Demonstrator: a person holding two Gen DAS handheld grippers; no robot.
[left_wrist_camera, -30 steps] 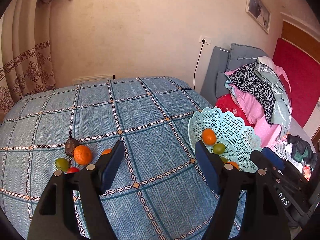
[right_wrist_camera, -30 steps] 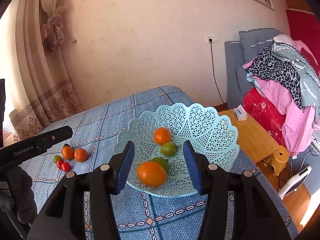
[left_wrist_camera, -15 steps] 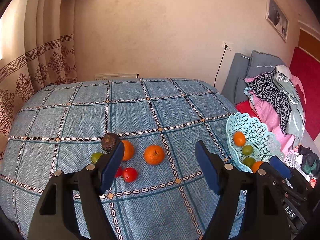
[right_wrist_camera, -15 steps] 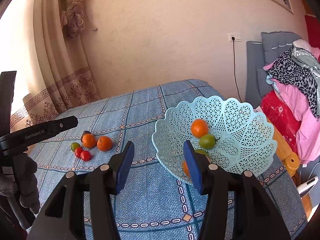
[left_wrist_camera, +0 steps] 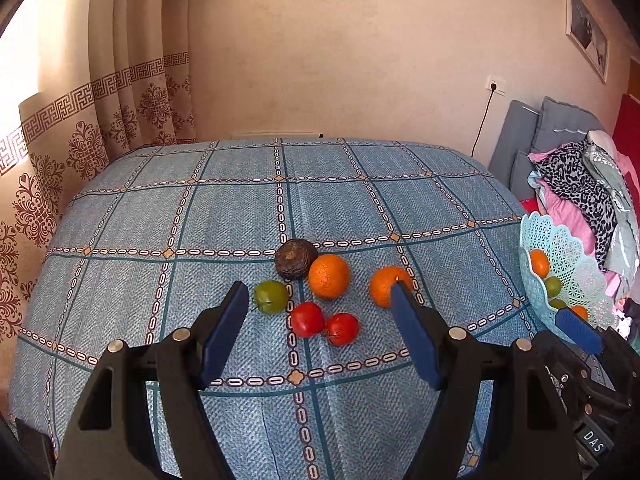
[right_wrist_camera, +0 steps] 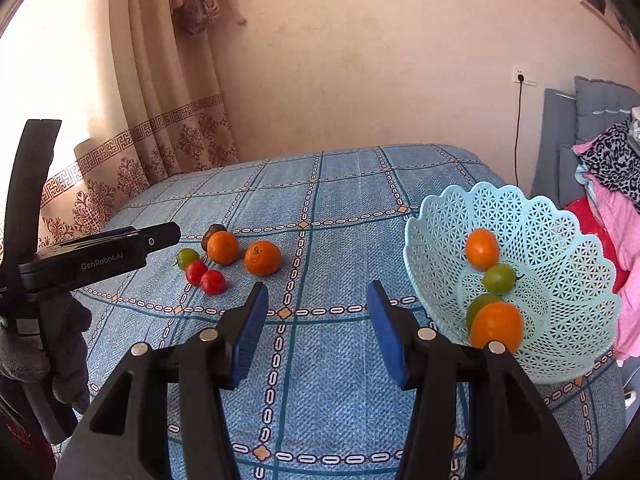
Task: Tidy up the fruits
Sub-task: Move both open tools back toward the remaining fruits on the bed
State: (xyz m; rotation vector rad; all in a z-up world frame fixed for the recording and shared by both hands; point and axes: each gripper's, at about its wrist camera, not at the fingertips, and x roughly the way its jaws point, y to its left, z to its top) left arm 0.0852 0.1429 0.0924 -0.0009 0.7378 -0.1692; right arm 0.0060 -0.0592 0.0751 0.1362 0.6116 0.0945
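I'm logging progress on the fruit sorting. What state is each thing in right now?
Left gripper: open, empty, above the loose fruit.
Right gripper: open, empty.
Basket: tilted, holding four fruits.
Two oranges: loose on the bedspread.
Two red tomatoes: loose, touching.
Green tomato: loose.
Dark brown fruit: loose, against an orange.

We read "GenRobot.AI" on the left gripper (right_wrist_camera: pixel 160 236) side, and "DAS" on the right gripper (left_wrist_camera: pixel 578 330) body.
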